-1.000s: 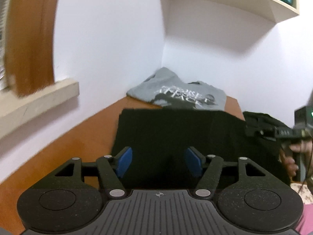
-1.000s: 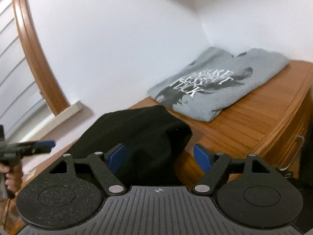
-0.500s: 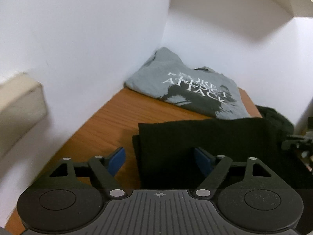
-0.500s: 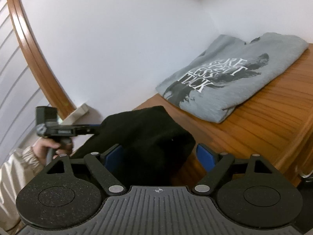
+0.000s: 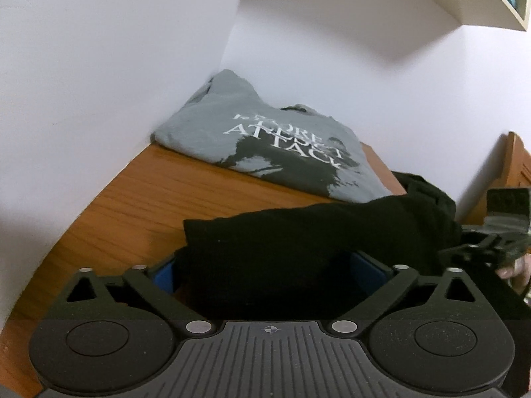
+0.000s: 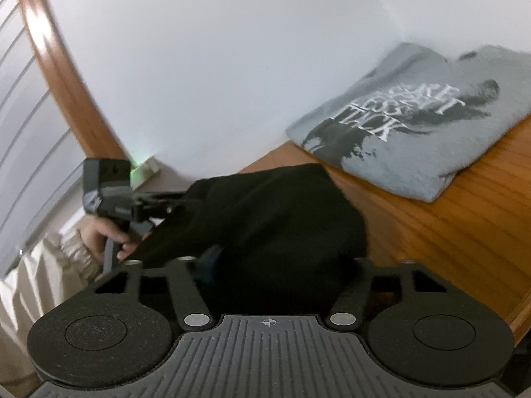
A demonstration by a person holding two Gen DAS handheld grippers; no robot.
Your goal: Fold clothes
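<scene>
Wooden top [image 5: 139, 205]; both tools level, seemingly straddling black garment [image 5: 298, 242].

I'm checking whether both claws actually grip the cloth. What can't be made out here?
- Right wrist view: right claw fingertips buried under the black garment; grip unreadable.
- Left wrist view: left claw pads part-covered by the cloth.
- Right wrist view: grey T-shirt lettering blurred.
- Left wrist view: shelf contents cut off.

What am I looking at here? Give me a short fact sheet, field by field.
surface: wooden top against white walls
black garment: bunched, between both claws
grey printed shirt: folded, lying in the corner
left claw: fingers spread wide around black cloth
right claw: fingers apart, cloth between them
person: hand on the left claw's handle
</scene>
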